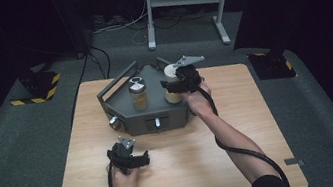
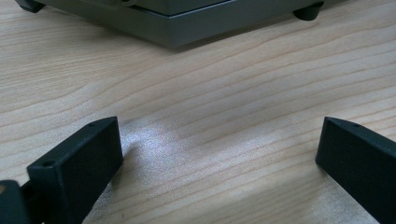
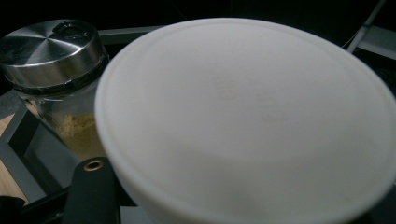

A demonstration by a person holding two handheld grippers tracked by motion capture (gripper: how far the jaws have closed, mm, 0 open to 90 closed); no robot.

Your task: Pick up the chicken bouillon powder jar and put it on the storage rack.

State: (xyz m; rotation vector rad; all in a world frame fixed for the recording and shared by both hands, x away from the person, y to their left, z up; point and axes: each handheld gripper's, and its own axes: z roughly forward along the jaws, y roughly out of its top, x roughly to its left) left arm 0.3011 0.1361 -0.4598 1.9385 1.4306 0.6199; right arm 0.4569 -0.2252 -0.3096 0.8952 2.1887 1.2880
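A: What takes up the most room?
B: The wooden desk (image 1: 246,162), and at its far middle a dark grey tray (image 1: 157,112) with angled corners and a raised rail at the back

A: What stands on the tray?
B: Two jars. A glass jar (image 1: 138,95) with a steel lid and yellowish powder stands left of centre. A jar with a white lid (image 1: 172,85) stands just to its right, at the tray's right corner

A: Where is the right gripper (image 1: 176,88)?
B: At the white-lidded jar, with the hand behind it reaching in from the near right. In the right gripper view the white lid (image 3: 252,116) sits very close, one black finger (image 3: 91,196) rises at its left side, and the steel-lidded jar (image 3: 60,84) is behind on the left. The fingers are clamped on the jar with the white lid

A: And the left gripper (image 1: 139,159)?
B: Low over the bare desk in front of the tray, well apart from both jars. Its fingers (image 2: 77,168) stand wide apart with only wood grain between them, and the tray's front edge (image 2: 187,23) lies ahead
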